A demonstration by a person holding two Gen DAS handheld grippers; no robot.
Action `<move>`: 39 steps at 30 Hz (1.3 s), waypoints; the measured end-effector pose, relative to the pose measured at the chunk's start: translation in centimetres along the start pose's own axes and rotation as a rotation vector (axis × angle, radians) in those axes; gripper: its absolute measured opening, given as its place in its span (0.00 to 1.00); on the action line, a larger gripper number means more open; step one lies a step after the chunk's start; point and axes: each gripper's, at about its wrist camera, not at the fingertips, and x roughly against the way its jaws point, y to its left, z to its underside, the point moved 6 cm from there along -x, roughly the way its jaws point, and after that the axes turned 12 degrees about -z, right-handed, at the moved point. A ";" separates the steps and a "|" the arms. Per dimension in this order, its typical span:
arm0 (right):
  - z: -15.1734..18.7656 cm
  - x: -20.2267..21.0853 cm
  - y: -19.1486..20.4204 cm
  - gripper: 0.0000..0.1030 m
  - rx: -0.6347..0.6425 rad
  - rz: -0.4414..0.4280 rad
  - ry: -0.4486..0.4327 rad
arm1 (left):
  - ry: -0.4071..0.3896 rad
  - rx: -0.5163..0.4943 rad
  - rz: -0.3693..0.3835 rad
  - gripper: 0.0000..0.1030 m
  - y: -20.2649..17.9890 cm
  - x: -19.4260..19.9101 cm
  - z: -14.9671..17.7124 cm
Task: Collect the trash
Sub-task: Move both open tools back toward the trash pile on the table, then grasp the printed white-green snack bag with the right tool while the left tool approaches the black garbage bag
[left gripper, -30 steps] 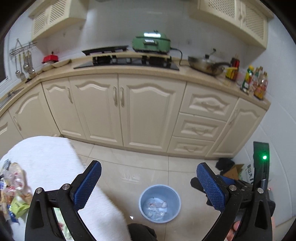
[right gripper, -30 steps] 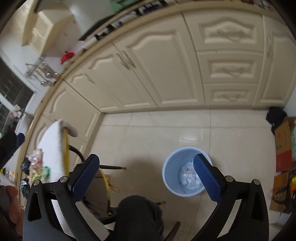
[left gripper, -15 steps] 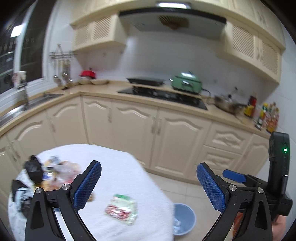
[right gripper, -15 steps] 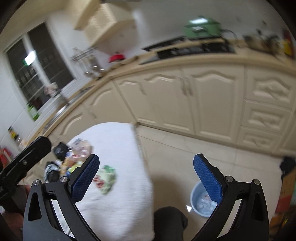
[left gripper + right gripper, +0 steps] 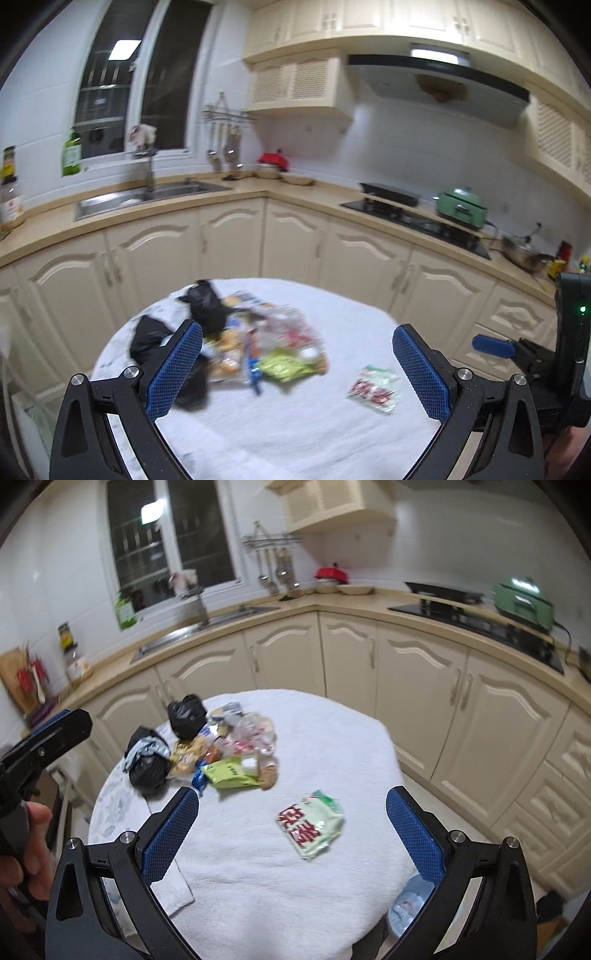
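While both the left gripper (image 5: 297, 371) and right gripper (image 5: 291, 836) hang spread and empty over the littered table (image 5: 325, 738), only the right wrist view shows the blue bin (image 5: 408, 901) at its near right.

So the trash is mostly one messy heap (image 5: 218, 749) on the far left part of the round white-covered table (image 5: 332, 731): a couple of crumpled black bags (image 5: 147, 764), clear plastic wrappers, and a yellow-green packet (image 5: 231, 771) lying flat at the near edge. It's blurry, so the rest is hard to make out. One green-and-white packet with red print (image 5: 312, 823) lies flat by itself, apart from the heap. A light blue bin (image 5: 408, 901) stands on the floor just beside the table, with what looks like some trash inside.
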 end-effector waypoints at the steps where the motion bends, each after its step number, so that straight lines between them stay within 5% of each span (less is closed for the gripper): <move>1: 0.2 -0.7 0.3 1.00 0.009 0.000 0.013 | 0.011 0.007 -0.017 0.99 0.9 0.6 0.9; 9: 3.3 -7.2 -1.4 1.00 0.011 0.041 0.167 | 0.081 0.048 -0.075 0.99 2.6 1.9 3.3; 22: 6.7 -14.1 -6.6 0.97 0.074 0.056 0.362 | 0.198 0.057 -0.135 0.99 2.3 -3.4 0.7; 27: 6.3 -14.6 -6.4 0.76 0.092 0.000 0.342 | 0.215 0.053 -0.139 0.99 2.7 -6.2 0.5; 39: 5.9 -14.4 -2.8 0.69 0.038 -0.095 0.313 | 0.233 0.036 -0.183 0.99 4.2 -10.3 0.9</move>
